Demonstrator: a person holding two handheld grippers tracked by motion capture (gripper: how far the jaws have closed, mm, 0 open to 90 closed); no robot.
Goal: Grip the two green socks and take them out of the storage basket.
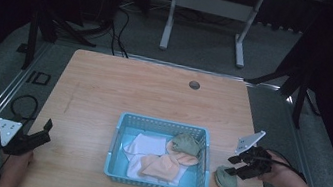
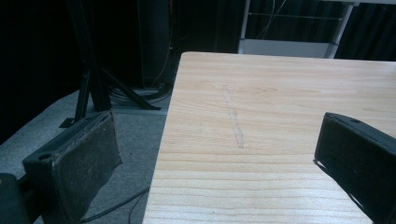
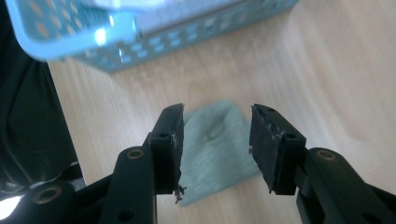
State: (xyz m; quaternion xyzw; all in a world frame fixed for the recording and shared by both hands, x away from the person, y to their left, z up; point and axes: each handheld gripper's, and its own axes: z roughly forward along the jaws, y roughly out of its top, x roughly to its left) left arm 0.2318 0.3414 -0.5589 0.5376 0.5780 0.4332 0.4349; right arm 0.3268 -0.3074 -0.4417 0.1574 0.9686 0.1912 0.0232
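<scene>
A blue basket is seen in the high view, set on the near middle of the wooden counter. White cloth, a peach cloth and a green cloth are piled inside it. A second green cloth is laid flat on the counter just beside the right wall of the basket. The right gripper is held just above this cloth. In the right gripper view the cloth is seen between the two jaws, which are held apart with nothing pinched in them, and a corner of the basket is shown beyond. How the jaws stand is hard to make out from the high view. The left gripper is seen from above at the near left edge of the counter, well apart from the basket. In the left gripper view its jaws are spread wide and empty, and bare wood and grey floor are shown.
</scene>
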